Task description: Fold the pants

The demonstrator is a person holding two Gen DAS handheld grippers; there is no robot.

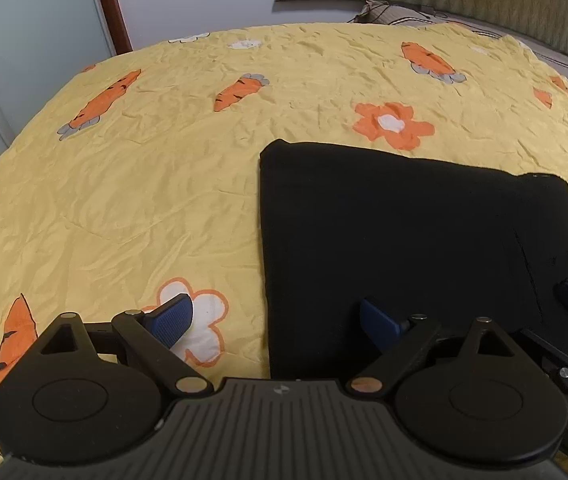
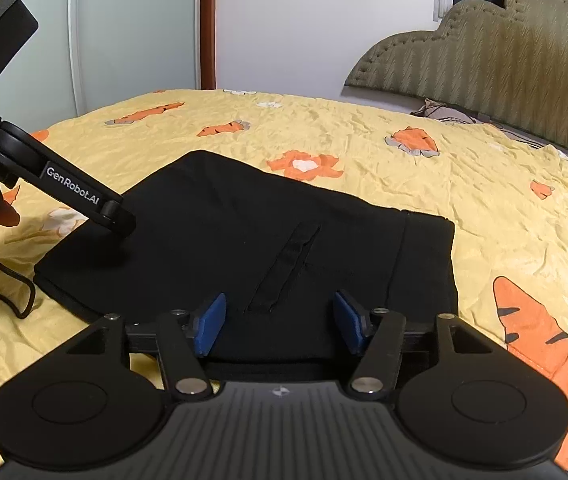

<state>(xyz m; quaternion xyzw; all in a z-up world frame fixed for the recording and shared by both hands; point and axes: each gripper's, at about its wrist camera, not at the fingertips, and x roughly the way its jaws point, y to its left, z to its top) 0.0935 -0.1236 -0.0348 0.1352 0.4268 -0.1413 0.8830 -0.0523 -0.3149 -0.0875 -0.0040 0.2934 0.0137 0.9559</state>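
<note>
The black pants lie folded in a flat, neat block on my yellow bedspread with carrots and flowers; their left edge runs straight, and their far edge stops just short of an orange flower. My left gripper is spread wide, one blue pad over the bedspread, the other over the pants, holding nothing; my right gripper sits about half open over the near edge of the pants, with cloth below it but not pinched. Past the pants there is lots of bare bedspread up to the headboard; a black cable lies by the pants' left corner.
</note>
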